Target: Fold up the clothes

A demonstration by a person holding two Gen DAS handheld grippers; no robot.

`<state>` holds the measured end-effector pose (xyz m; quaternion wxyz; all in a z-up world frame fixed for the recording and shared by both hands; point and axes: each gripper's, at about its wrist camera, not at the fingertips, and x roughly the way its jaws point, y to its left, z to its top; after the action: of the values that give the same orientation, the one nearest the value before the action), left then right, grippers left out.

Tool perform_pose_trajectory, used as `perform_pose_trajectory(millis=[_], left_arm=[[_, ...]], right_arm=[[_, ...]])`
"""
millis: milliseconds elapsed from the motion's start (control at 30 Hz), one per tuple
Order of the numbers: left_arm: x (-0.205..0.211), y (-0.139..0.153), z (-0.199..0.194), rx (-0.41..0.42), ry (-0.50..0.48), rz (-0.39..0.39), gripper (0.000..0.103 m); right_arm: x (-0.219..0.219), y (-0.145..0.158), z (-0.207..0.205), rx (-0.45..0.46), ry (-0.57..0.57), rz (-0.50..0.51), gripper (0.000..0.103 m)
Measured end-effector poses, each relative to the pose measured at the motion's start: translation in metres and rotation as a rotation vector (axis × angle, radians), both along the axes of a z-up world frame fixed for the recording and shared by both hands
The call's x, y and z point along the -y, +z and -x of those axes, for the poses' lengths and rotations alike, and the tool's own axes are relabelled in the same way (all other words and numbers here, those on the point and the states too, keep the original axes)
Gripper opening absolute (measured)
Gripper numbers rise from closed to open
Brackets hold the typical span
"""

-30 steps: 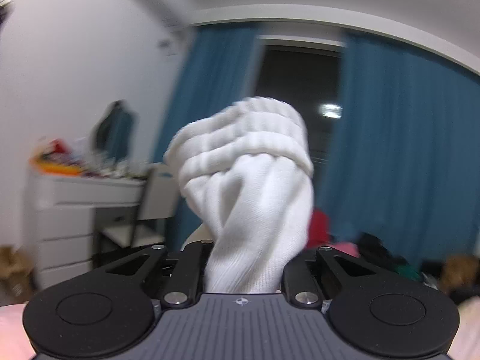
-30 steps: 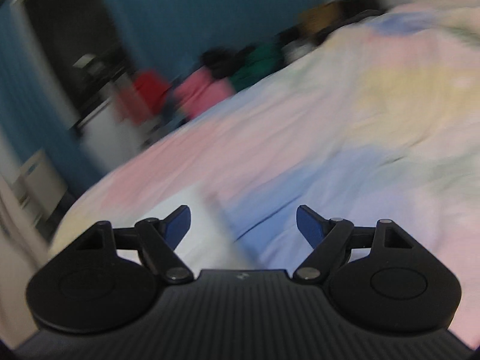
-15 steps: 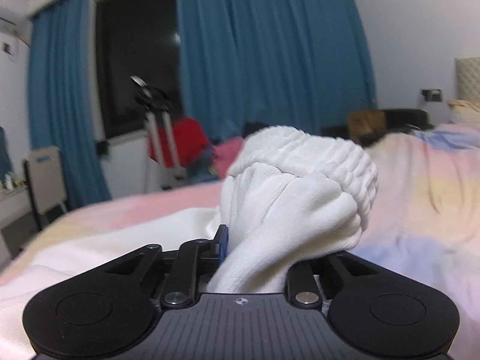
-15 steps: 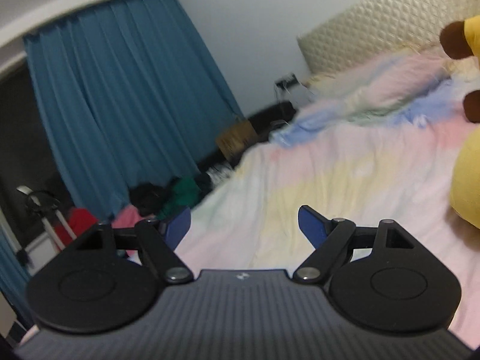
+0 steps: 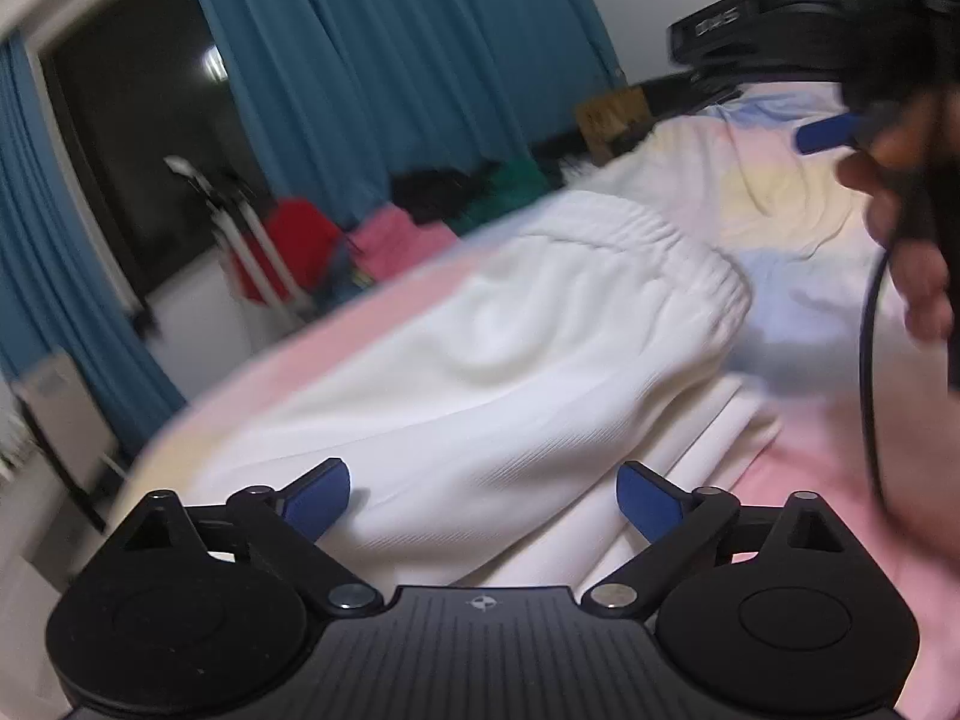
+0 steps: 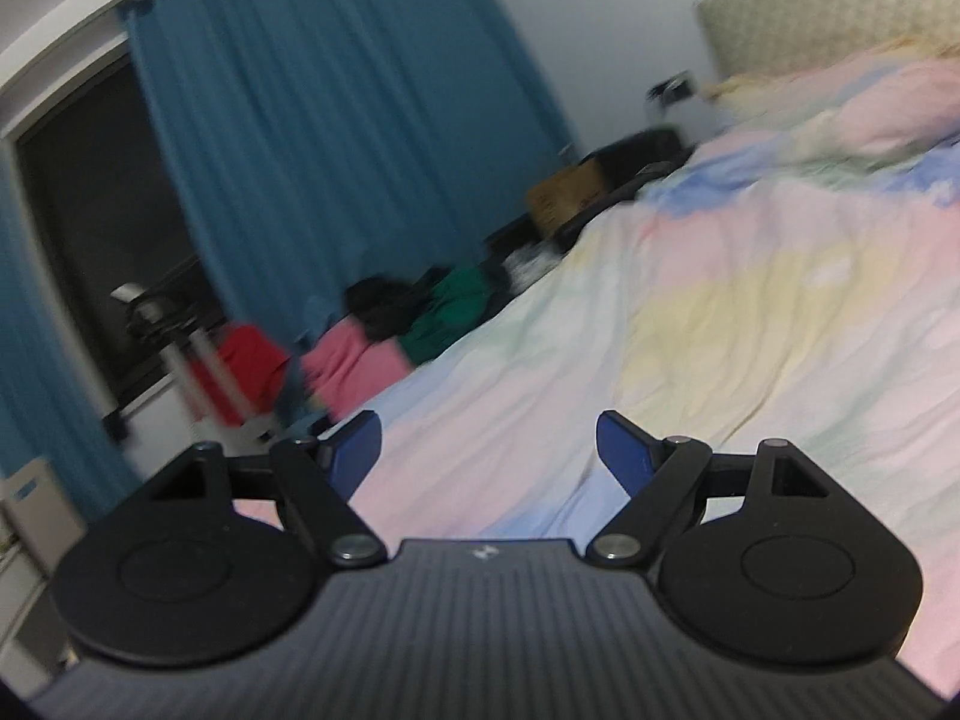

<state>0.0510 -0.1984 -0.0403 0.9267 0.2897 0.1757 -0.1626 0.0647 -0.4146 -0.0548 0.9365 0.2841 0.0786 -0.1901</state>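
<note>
A white garment with a gathered elastic waistband lies spread on the pastel bedspread, just ahead of my left gripper. That gripper is open, its blue pads apart over the cloth with nothing held. At the upper right of the left wrist view the other gripper's black body and a hand hang above the bed. My right gripper is open over the bare bedspread; the white garment is out of its view.
Blue curtains and a dark window stand beyond the bed's far edge. A pile of red, pink, green and black clothes sits by that edge, with a cardboard box. A padded headboard is at the right.
My left gripper has opened and let go of the white garment, which now lies flat on the bed. The right gripper stayed open while swinging across the bed.
</note>
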Motion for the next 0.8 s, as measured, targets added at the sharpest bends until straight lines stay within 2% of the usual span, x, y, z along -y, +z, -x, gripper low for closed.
perform_pose_trajectory(millis=[67, 100, 200, 300, 367, 400, 467, 533, 633, 700, 800], left_arm=[[-0.007, -0.003, 0.021, 0.078, 0.062, -0.029, 0.099], [-0.014, -0.005, 0.02, 0.088, 0.1, -0.021, 0.1], [-0.029, -0.01, 0.012, 0.065, 0.179, 0.025, 0.1], [-0.032, -0.017, -0.007, 0.048, 0.27, 0.015, 0.099], [-0.039, -0.021, -0.023, -0.001, 0.34, 0.045, 0.097], [-0.047, -0.02, -0.028, -0.025, 0.374, 0.08, 0.098], [-0.069, -0.013, -0.035, -0.076, 0.439, 0.198, 0.098], [-0.096, -0.003, -0.037, -0.13, 0.493, 0.34, 0.098], [-0.133, 0.01, -0.036, -0.188, 0.565, 0.524, 0.098], [-0.151, 0.013, -0.029, -0.228, 0.586, 0.611, 0.098], [-0.17, 0.016, -0.022, -0.244, 0.61, 0.692, 0.098]], right_arm=[[-0.002, -0.001, -0.004, -0.002, 0.076, -0.03, 0.082], [-0.003, -0.001, -0.005, 0.0, 0.111, -0.05, 0.082], [-0.007, 0.002, -0.003, 0.021, 0.193, -0.129, 0.082], [-0.018, -0.002, 0.0, 0.005, 0.311, -0.27, 0.082], [-0.025, -0.005, 0.002, -0.005, 0.39, -0.364, 0.082], [-0.028, -0.007, 0.003, -0.01, 0.43, -0.411, 0.082], [-0.035, -0.009, 0.005, -0.02, 0.508, -0.505, 0.082], [-0.044, -0.015, 0.005, -0.04, 0.598, -0.605, 0.082], [-0.07, -0.036, -0.013, -0.139, 0.769, -0.728, 0.081], [-0.086, -0.046, -0.022, -0.188, 0.827, -0.761, 0.081], [-0.094, -0.057, -0.03, -0.204, 0.843, -0.818, 0.081]])
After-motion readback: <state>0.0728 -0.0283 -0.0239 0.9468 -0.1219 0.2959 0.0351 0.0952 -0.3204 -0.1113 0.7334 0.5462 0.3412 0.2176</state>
